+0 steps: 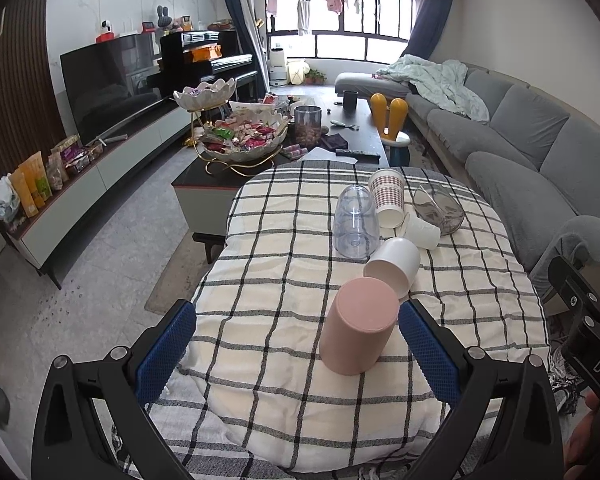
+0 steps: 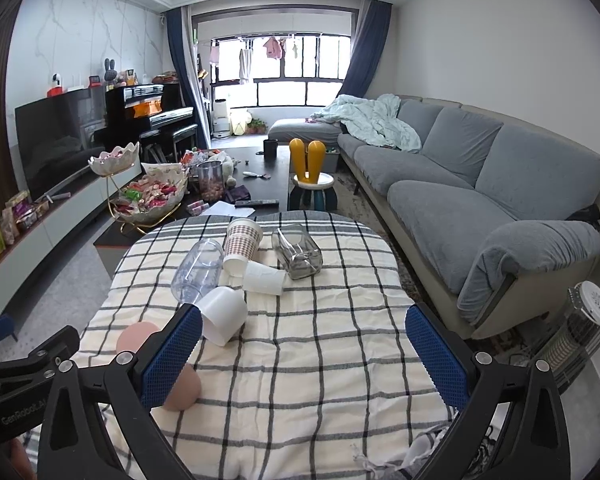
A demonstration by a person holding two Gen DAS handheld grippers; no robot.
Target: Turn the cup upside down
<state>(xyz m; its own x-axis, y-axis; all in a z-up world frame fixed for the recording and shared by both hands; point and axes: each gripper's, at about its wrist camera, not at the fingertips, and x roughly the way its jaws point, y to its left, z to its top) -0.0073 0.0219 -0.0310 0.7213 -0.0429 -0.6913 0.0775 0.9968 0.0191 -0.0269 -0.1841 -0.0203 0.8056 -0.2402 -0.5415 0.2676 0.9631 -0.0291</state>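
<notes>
A pink cup (image 1: 358, 324) stands upside down on the checked cloth (image 1: 268, 264), between the fingers of my open left gripper (image 1: 296, 344) and touching neither pad. Behind it a white cup (image 1: 394, 266), a clear plastic cup (image 1: 356, 220), a patterned paper cup (image 1: 388, 198), a small white paper cup (image 1: 422, 232) and a smoky glass cup (image 1: 438, 208) lie on their sides. In the right wrist view my right gripper (image 2: 304, 344) is open and empty over the cloth (image 2: 320, 340); the pink cup (image 2: 180, 384) is partly hidden behind its left finger, with the white cup (image 2: 224, 314) just beyond.
A dark coffee table (image 1: 356, 120) with snack bowls (image 1: 240, 136) and a jar stands beyond the table. A grey sofa (image 2: 480, 184) runs along the right. A TV (image 1: 104, 84), a piano and a yellow-eared stool (image 2: 310, 176) stand further off. A heater (image 2: 580, 332) sits at the right.
</notes>
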